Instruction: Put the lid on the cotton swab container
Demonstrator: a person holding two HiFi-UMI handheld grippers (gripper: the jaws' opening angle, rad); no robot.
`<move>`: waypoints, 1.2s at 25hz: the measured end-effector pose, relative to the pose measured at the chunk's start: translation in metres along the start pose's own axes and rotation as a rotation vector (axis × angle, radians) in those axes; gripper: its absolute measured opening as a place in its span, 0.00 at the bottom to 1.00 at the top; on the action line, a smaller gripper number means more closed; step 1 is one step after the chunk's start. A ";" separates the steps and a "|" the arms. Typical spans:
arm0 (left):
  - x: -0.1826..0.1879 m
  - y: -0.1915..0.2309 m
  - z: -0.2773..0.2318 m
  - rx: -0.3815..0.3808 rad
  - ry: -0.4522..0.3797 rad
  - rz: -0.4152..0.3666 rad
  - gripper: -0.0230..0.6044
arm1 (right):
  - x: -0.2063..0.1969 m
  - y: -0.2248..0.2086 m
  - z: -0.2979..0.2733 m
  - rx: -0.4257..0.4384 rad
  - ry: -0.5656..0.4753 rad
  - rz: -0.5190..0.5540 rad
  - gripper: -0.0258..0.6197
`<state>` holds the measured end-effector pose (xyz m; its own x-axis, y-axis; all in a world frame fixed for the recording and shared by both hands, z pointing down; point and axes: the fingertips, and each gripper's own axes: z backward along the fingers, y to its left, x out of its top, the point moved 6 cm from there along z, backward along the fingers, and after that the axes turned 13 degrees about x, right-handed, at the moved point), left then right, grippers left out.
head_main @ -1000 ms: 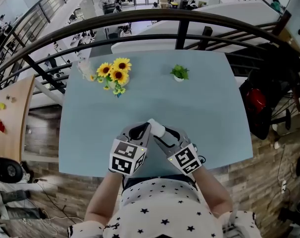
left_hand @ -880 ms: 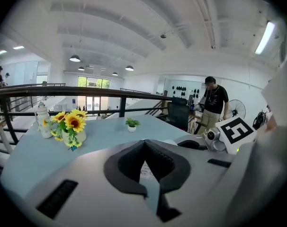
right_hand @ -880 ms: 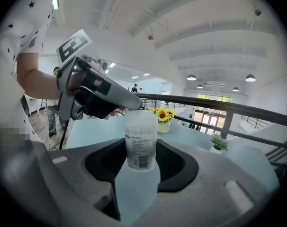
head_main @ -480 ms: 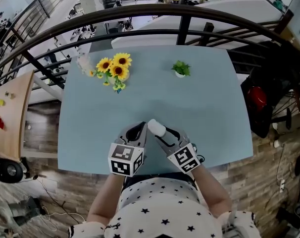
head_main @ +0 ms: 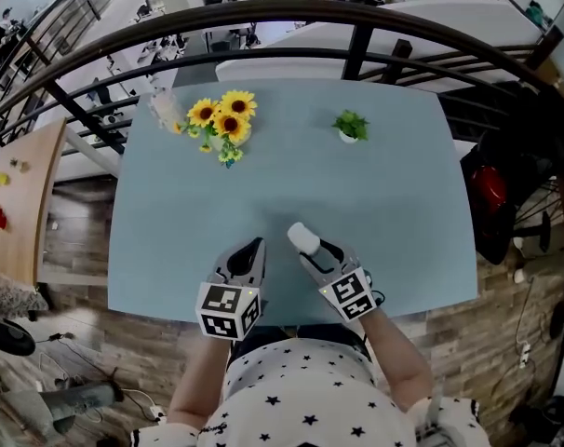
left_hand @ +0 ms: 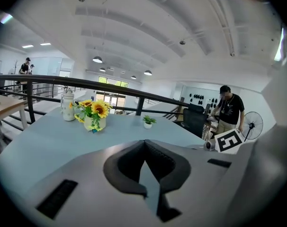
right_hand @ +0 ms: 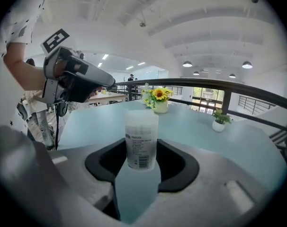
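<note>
The cotton swab container point(right_hand: 141, 138) is a frosted white cylinder with a printed label and a matching lid on top. It stands upright between the jaws of my right gripper point(right_hand: 142, 163), which is shut on its lower part. In the head view the container point(head_main: 302, 238) is just over the near part of the pale blue table point(head_main: 403, 203), at the tip of the right gripper point(head_main: 312, 252). My left gripper point(head_main: 255, 247) is to its left, apart from it. Its jaws point(left_hand: 144, 144) are shut with nothing between them.
A vase of sunflowers point(head_main: 222, 122) and a white jar point(head_main: 162, 109) stand at the table's far left. A small potted plant point(head_main: 350, 126) is at the far right. A dark railing point(head_main: 356, 40) runs behind the table. A person point(left_hand: 227, 109) stands off to the right.
The left gripper has drawn back from the container's top, moving left and toward me. The right gripper has sunk a little with the container still in it.
</note>
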<state>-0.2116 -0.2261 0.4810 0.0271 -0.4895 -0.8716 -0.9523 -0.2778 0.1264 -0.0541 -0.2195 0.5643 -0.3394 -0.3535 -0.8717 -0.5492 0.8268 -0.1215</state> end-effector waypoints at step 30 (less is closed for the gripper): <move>-0.035 0.020 0.022 0.047 0.060 0.033 0.04 | -0.038 -0.017 -0.036 -0.036 0.136 -0.070 0.34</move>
<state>-0.2384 -0.1960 0.5037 0.0123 -0.5465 -0.8374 -0.9663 -0.2220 0.1307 -0.0597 -0.2357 0.6167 -0.3980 -0.4677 -0.7892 -0.6011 0.7828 -0.1608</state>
